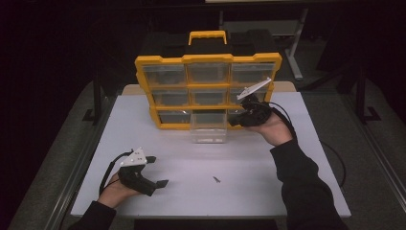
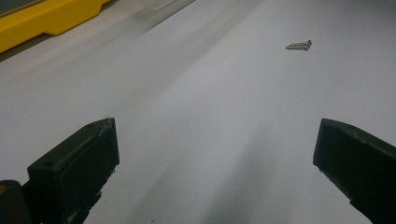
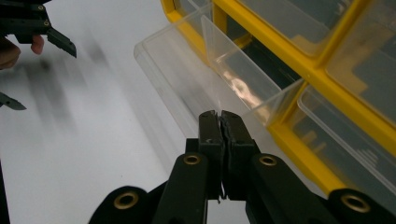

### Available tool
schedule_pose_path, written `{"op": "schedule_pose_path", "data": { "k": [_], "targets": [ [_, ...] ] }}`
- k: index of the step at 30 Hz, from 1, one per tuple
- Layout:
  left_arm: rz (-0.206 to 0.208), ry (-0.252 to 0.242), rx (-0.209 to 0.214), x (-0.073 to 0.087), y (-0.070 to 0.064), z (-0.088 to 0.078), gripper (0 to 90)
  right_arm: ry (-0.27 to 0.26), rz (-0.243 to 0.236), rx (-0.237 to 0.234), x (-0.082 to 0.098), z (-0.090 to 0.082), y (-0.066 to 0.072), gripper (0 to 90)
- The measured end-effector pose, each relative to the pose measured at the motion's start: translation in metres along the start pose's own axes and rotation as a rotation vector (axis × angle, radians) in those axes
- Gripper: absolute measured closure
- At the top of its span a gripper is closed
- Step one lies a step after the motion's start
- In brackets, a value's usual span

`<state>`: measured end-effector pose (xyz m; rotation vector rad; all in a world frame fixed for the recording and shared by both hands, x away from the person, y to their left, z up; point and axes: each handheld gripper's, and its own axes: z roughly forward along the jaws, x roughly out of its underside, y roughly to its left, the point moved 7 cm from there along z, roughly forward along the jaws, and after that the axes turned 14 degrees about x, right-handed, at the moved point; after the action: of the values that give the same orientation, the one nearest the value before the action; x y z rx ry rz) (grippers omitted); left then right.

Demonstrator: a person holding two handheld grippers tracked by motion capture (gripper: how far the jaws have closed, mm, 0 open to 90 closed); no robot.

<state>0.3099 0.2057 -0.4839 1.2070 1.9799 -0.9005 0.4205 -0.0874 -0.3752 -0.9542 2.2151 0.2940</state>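
Note:
A yellow organizer [image 1: 208,60] with clear drawers stands upright at the back of the white table [image 1: 268,191]. Its bottom middle drawer [image 1: 208,129] is pulled out onto the table. My right gripper [image 1: 241,118] hovers just right of that drawer, close to the organizer's lower right corner. In the right gripper view its jaws [image 3: 219,115] are pressed together with nothing between them, the tips near the drawer's [image 3: 187,60] clear wall. My left gripper [image 1: 158,171] rests open near the table's front left. A small screw [image 1: 216,179] lies loose on the table, ahead of the left gripper's [image 2: 215,135] jaws, where the screw [image 2: 299,45] sits far right.
The organizer's yellow frame [image 3: 299,149] and closed drawers stand right of my right gripper. A yellow carry handle [image 1: 207,34] tops the case. Dark floor and table legs surround the table. White tabletop stretches between the two hands.

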Motion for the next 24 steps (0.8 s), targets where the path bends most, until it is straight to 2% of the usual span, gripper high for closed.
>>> {"op": "schedule_pose_path", "data": {
  "k": [10,24],
  "targets": [
    [-0.003,-0.004,0.006,0.0,-0.001,0.0,0.0,0.009,-0.032,-0.003,-0.021,0.018,0.008,86.7],
    [-0.01,-0.014,0.004,-0.001,0.0,-0.001,0.0,0.051,-0.078,-0.014,-0.033,0.055,0.021,86.7]
  ]
}}
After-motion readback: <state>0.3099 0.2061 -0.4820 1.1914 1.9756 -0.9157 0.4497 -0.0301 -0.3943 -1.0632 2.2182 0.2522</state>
